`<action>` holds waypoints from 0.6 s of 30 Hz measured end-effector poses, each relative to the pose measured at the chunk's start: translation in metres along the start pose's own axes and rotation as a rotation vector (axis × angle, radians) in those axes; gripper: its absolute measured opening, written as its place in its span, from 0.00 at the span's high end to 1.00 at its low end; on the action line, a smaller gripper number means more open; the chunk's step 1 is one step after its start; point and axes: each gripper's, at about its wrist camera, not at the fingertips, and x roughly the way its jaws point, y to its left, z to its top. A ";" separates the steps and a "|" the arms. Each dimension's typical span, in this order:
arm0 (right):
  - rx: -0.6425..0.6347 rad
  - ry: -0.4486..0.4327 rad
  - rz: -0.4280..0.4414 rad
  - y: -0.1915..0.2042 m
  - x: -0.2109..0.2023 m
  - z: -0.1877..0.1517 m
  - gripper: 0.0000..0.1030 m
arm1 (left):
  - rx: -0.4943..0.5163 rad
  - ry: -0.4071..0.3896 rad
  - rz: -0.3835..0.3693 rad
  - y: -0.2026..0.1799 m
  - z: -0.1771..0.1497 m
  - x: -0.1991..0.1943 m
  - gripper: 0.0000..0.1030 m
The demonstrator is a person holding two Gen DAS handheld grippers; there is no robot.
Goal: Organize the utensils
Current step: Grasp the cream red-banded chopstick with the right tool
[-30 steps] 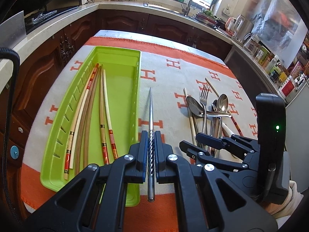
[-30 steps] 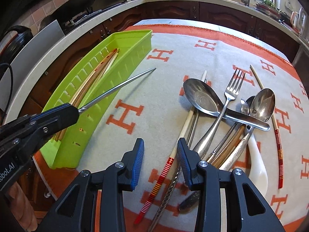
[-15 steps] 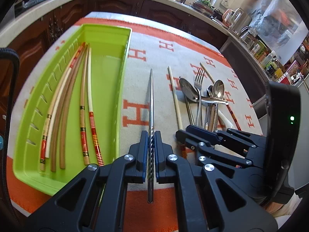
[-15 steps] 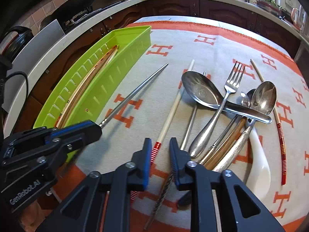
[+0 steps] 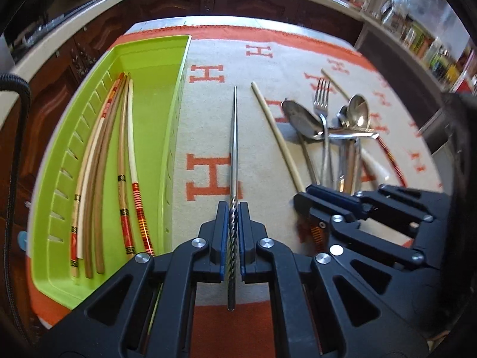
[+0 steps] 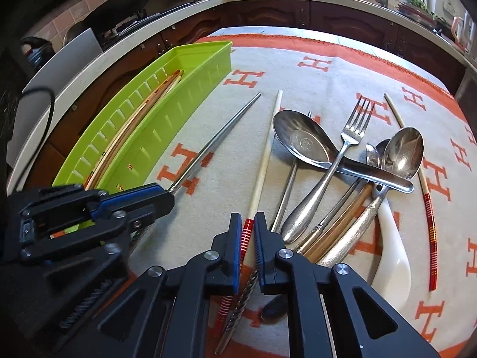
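My left gripper (image 5: 234,220) is shut on a metal chopstick (image 5: 234,137) with a twisted handle. It holds the chopstick over the cloth, just right of the green tray (image 5: 184,89), where several wooden chopsticks (image 5: 119,161) lie. My right gripper (image 6: 247,232) is closing on the red-striped end of a cream chopstick (image 6: 262,173) that lies on the cloth, and its pads touch both sides. In the right wrist view the left gripper (image 6: 167,194) and its metal chopstick (image 6: 214,143) sit beside the tray (image 6: 202,59).
A pile of cutlery lies right of the cream chopstick: a large spoon (image 6: 301,140), a fork (image 6: 351,137), smaller spoons, a white ceramic spoon (image 6: 390,238) and another metal chopstick (image 6: 286,191). A red-ended chopstick (image 6: 429,217) lies at the far right. Kitchen counters ring the table.
My left gripper has carried the metal chopstick lower and to the right of the tray. The right gripper's jaws have closed from wide apart onto the cream chopstick's red end.
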 end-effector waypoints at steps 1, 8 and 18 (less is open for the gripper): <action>-0.003 -0.004 0.004 -0.001 0.000 0.000 0.92 | 0.005 0.003 0.011 -0.001 0.001 0.001 0.96; 0.059 -0.007 0.065 -0.012 -0.001 -0.002 0.94 | 0.029 0.042 0.063 -0.005 0.009 0.011 0.96; 0.276 -0.027 0.260 -0.043 -0.013 0.001 0.96 | -0.117 -0.080 -0.052 0.026 0.010 -0.022 0.97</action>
